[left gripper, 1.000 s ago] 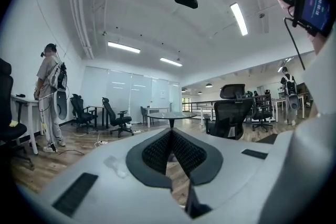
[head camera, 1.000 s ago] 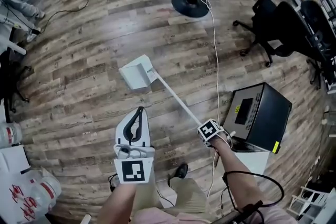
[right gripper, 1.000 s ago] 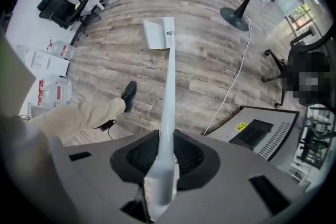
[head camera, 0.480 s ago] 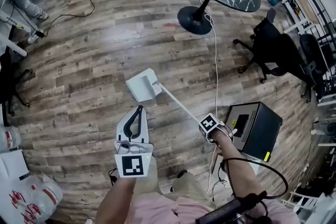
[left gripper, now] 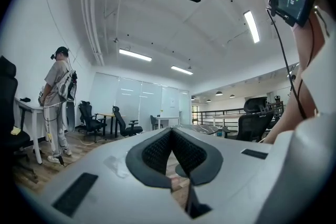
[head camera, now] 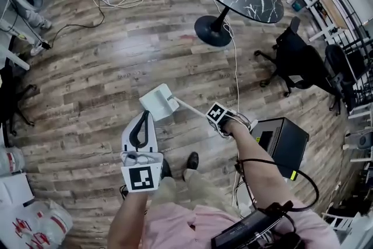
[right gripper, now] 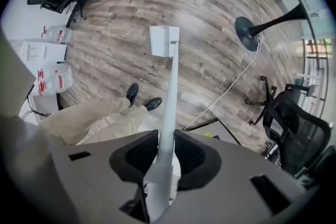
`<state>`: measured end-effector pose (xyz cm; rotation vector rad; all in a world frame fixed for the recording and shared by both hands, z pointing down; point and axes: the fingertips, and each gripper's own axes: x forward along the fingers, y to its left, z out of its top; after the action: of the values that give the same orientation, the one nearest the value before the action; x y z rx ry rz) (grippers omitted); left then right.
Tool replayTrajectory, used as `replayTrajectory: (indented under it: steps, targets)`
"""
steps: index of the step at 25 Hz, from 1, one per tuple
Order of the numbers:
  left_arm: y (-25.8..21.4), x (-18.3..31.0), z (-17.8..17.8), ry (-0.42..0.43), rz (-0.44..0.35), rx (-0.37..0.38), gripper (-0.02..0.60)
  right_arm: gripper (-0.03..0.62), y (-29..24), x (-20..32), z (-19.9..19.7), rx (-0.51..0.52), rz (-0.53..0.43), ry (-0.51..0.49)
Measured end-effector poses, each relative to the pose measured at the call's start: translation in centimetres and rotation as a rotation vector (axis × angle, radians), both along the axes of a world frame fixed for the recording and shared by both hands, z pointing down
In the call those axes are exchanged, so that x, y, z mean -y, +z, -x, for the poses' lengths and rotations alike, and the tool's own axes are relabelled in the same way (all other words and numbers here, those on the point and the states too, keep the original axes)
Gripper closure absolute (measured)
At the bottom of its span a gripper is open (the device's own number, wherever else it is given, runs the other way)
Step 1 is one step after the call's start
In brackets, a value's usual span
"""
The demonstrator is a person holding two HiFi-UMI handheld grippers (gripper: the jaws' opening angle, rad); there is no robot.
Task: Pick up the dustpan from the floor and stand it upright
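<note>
The left claw (left gripper: 171, 132) is closed on nothing. The right claw (right gripper: 167, 138) clamps the handle (right gripper: 171, 92) of the dustpan (right gripper: 164, 41), whose pan lies beyond, down at the floor (head camera: 105, 67) (contact unclear), just ahead of the person's shoes (right gripper: 142, 98).

Between the right gripper (right gripper: 166, 134) fingers (right gripper: 135, 157), the dustpan (right gripper: 164, 42) handle looks like smooth, matt, pale plastic. The finger pads are matt black, finely ribbed on the left gripper (left gripper: 170, 134). Beyond the fingertips, the wood-plank floor (right gripper: 210, 60) shows a faint sheen.
</note>
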<state>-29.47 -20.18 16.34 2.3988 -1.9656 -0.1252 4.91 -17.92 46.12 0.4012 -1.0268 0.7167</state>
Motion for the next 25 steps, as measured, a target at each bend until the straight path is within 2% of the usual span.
replayTrajectory:
  steps: [6, 12, 14, 19, 25]
  targets:
    - [-0.4, -1.0, 2.2, -0.074, -0.001, -0.001, 0.572, 0.494, -1.6, 5.6, 3.6, 0.010, -0.111, -0.096]
    - [-0.5, -1.4, 3.8, -0.109, 0.008, 0.012, 0.572, 0.490, -3.2, 11.1, 8.3, 0.098, -0.310, -0.176]
    - [-0.6, -1.5, 3.9, -0.115, 0.003, 0.013, 0.572, 0.490, -4.3, 12.7, 10.1, 0.150, -0.394, -0.197]
    - [-1.3, -1.7, 3.5, -0.110, -0.011, 0.027, 0.572, 0.507, -8.7, 17.1, 13.7, 0.271, -0.675, -0.240]
    - [-1.9, -2.1, 3.5, -0.117, -0.014, 0.044, 0.572, 0.516, -12.9, 20.2, 15.7, 0.363, -0.877, -0.279]
